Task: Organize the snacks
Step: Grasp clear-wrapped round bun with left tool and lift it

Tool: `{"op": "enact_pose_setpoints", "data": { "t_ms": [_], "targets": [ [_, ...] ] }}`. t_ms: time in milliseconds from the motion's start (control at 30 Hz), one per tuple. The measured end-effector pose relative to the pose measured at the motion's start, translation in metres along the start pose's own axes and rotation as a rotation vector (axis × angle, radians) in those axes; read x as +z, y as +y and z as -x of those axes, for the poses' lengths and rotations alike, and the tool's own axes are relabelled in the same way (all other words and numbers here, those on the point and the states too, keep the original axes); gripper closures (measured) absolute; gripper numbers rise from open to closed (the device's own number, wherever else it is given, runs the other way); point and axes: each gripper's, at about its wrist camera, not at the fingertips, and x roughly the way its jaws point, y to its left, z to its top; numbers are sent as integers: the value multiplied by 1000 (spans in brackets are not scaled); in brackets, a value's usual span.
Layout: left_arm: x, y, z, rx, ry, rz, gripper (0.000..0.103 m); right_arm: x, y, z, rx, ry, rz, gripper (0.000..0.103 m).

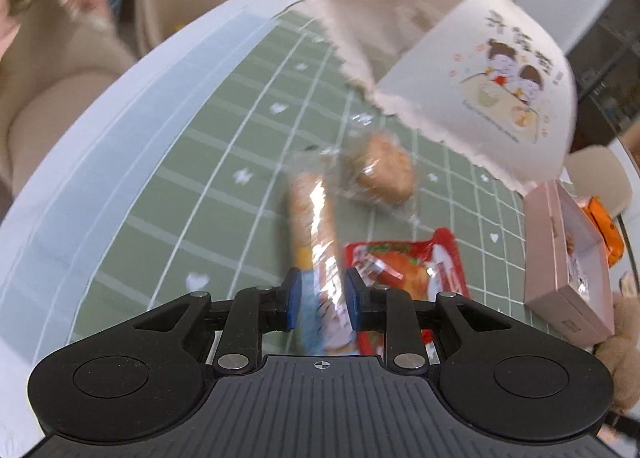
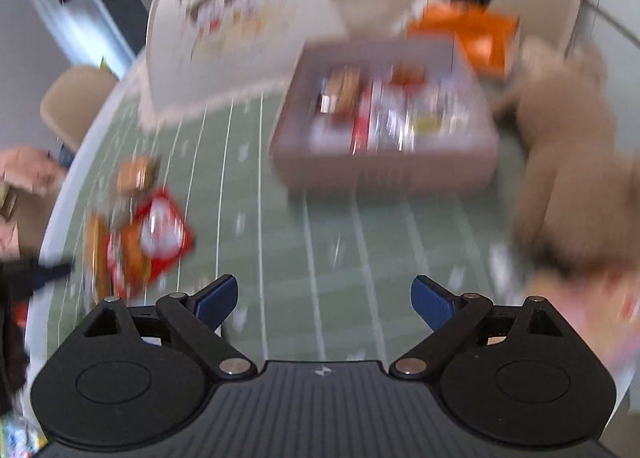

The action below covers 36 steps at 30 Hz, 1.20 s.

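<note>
My left gripper (image 1: 320, 298) is shut on a long snack in clear wrap (image 1: 316, 234), pads pressing both sides of its near end. A round pastry in clear wrap (image 1: 384, 174) lies just beyond it, and a red snack packet (image 1: 412, 270) lies to the right on the green grid mat (image 1: 200, 194). The pink box (image 1: 560, 258) stands at the right. In the blurred right wrist view my right gripper (image 2: 324, 302) is open and empty above the mat. The pink box (image 2: 384, 162) holds several snacks. The red packet (image 2: 148, 242) and long snack (image 2: 96, 254) lie at left.
A white bag with a cartoon print (image 1: 480, 70) stands at the back of the mat, also in the right wrist view (image 2: 240, 30). An orange packet (image 2: 468, 34) sits behind the box. A tan plush toy (image 2: 568, 146) sits right of it. Beige chairs (image 1: 52, 98) surround the table.
</note>
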Motion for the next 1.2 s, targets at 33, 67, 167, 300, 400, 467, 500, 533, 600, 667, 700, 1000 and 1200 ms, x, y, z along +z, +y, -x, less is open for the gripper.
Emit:
{"op": "enact_pose_setpoints", "data": {
  "t_ms": [33,67,167,300,400,467,500,533,600,667,700,1000,1200],
  "targets": [
    [1,-5,0,6,-9,-27,77,-6,1,-1,-3,9,-5,9],
    [3,-10,-1,10,-17,-52,77,-13,1,0,-8,13,-7,9],
    [6,-27,-4,-19,-27,-135,77,-23,3,4,-46,10,6,9],
    [25,-41,-15,-44,-46,-181,77,-30,5,5,-77,8,26,9],
    [59,-52,-26,-28,-82,-180,77,-34,9,8,-68,16,27,9],
    [82,-59,-41,-15,-65,-175,77,-37,13,10,-67,25,38,9],
    [94,-64,-53,-7,-40,-177,77,-38,16,9,-67,30,44,9],
    [101,-67,-64,5,-20,-182,77,-39,19,9,-68,36,50,9],
    [110,-77,-91,47,29,-225,77,-42,26,9,-76,44,68,9],
    [110,-85,-113,87,69,-289,74,-44,32,13,-101,38,96,9],
    [107,-89,-121,106,66,-332,71,-45,34,14,-111,34,109,9],
    [107,-101,-134,24,99,-420,63,-53,32,6,-119,90,113,9],
    [79,-105,-117,-127,162,-598,62,-48,51,-3,-90,93,168,9]
  ]
}}
